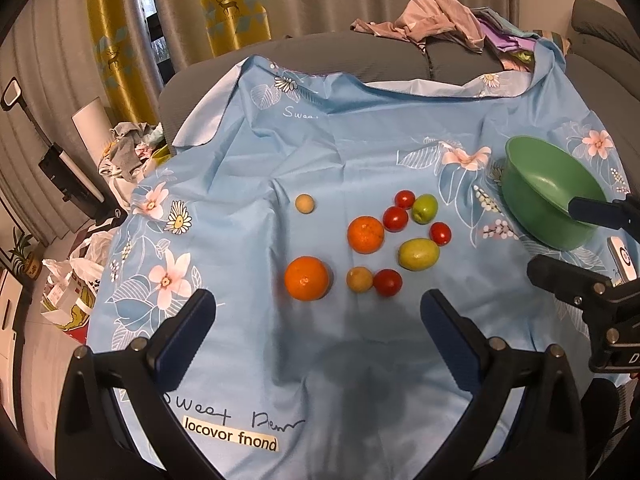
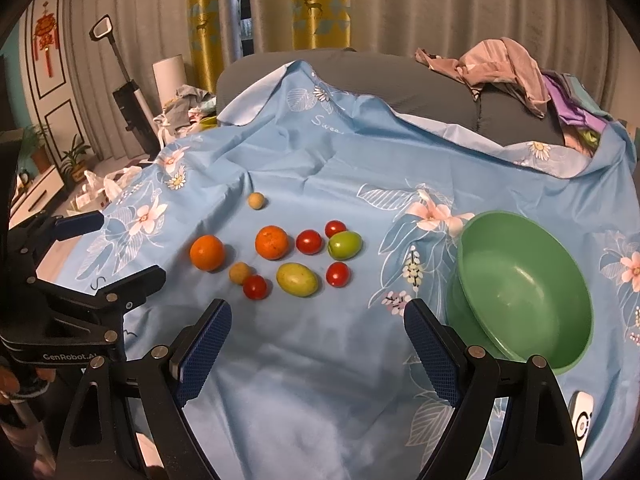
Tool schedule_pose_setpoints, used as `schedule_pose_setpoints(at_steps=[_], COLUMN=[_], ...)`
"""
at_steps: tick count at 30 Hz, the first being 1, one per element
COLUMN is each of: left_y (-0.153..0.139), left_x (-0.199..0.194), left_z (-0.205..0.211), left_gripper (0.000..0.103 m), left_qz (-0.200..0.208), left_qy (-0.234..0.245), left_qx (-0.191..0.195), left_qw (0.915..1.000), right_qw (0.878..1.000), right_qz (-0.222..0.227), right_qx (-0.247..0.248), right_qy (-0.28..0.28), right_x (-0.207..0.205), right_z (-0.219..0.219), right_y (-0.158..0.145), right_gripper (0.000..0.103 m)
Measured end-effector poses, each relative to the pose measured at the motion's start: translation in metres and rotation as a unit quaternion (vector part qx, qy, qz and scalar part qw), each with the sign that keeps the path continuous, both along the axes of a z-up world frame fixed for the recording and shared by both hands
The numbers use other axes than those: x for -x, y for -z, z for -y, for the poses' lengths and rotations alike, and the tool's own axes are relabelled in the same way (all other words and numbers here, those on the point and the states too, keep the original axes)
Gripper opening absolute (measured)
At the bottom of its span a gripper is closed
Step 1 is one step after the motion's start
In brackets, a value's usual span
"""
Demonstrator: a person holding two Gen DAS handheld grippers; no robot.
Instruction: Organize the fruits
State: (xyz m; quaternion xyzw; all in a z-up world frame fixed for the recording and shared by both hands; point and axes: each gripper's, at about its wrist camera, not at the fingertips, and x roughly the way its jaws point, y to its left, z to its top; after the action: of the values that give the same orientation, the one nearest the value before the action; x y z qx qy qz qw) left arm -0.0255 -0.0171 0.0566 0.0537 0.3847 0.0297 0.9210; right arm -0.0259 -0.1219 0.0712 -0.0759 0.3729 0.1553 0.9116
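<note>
Jaws wide apart on both, nothing held. Left gripper [image 1: 318, 310] hovering over the cloth [image 1: 360, 152] just short of the near orange [image 1: 306, 278]; right gripper [image 2: 318, 320] hanging a bit short of the fruit too, bowl [image 2: 532, 344] right beside its right finger. Further out, all loose on the cloth: second orange [image 2: 271, 242], four tomatoes, e.g. [image 2: 309, 241], two green fruits [image 2: 345, 245] [image 2: 297, 279], two small tan ones [image 2: 239, 272] [image 2: 255, 201]. Bowl totally empty, well off to the right of the pile. So basically zero progress, looks like: nothing sorted yet, every piece left to move, probably into that bowl.
</note>
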Motion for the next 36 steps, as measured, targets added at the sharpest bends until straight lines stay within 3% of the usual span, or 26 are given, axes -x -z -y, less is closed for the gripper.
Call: schedule_pose_setpoints(at_steps=[26,28,33,36], left_y=[0.009,0.012,0.027,0.038], left_x=[-0.007,-0.010,-0.016,-0.017], left_z=[0.000,-0.001,-0.011,-0.010], left_gripper=[0.103,0.103,0.103,0.102], left_qz=[-0.013,-0.017,-0.024,-0.028], left_qy=[0.008,0.014,0.056,0.076], left_qx=[0.007,0.023,0.114,0.123], left_qw=[0.9999,0.9995,0.9917,0.9891], right_qw=[1.000,1.000,0.999,0.997], right_qz=[-0.010,-0.015,-0.037,-0.056], right_qx=[-0.004,-0.009,-0.037,-0.047], right_qy=[0.002,0.002,-0.005,-0.007], right_x=[-0.005,-0.008,-0.018,-0.024], right_z=[0.002,0.003,0.007,0.006], right_y=[0.009,0.014,0.033,0.051], right_gripper=[0.089,0.089,0.089,0.088])
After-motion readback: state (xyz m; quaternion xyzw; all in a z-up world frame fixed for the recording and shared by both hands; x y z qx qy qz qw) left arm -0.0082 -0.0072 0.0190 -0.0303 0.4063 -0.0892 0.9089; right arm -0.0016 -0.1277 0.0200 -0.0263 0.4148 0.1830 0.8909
